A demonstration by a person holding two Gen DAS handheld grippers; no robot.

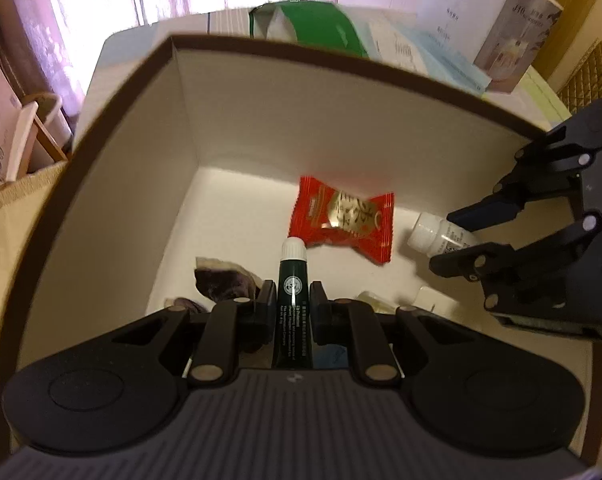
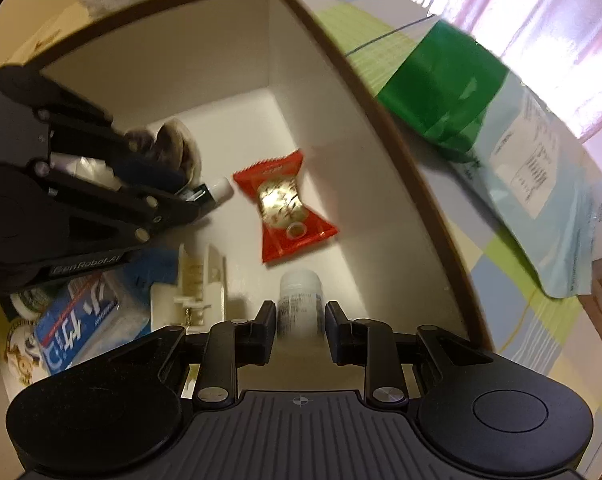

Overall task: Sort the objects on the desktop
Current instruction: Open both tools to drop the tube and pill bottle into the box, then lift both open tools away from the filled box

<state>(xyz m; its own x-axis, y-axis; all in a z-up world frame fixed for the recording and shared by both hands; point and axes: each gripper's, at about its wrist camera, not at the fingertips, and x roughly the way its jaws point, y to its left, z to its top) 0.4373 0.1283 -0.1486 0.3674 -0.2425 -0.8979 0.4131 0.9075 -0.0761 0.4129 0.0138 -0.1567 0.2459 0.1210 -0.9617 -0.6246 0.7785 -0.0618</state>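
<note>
Both grippers hang inside a brown-rimmed cardboard box point(image 1: 189, 128) with a white inside. My left gripper point(image 1: 293, 304) is shut on a dark green tube point(image 1: 293, 300) with a white cap, pointing at the box floor. My right gripper point(image 2: 300, 322) is shut on a small white bottle point(image 2: 301, 300); it also shows at the right of the left wrist view point(image 1: 457, 240), bottle point(image 1: 437, 236) between its fingers. A red snack packet point(image 1: 341, 216) lies on the box floor, also in the right wrist view point(image 2: 285, 204).
In the box lie dark purple wrapped sweets point(image 1: 221, 280), a white plastic piece point(image 2: 197, 288) and a blue packet point(image 2: 85, 320). Behind the box are a green bag point(image 1: 309, 24), a pale blue pouch point(image 2: 541, 184) and a white carton point(image 1: 481, 8). A checked cloth point(image 2: 513, 280) covers the table.
</note>
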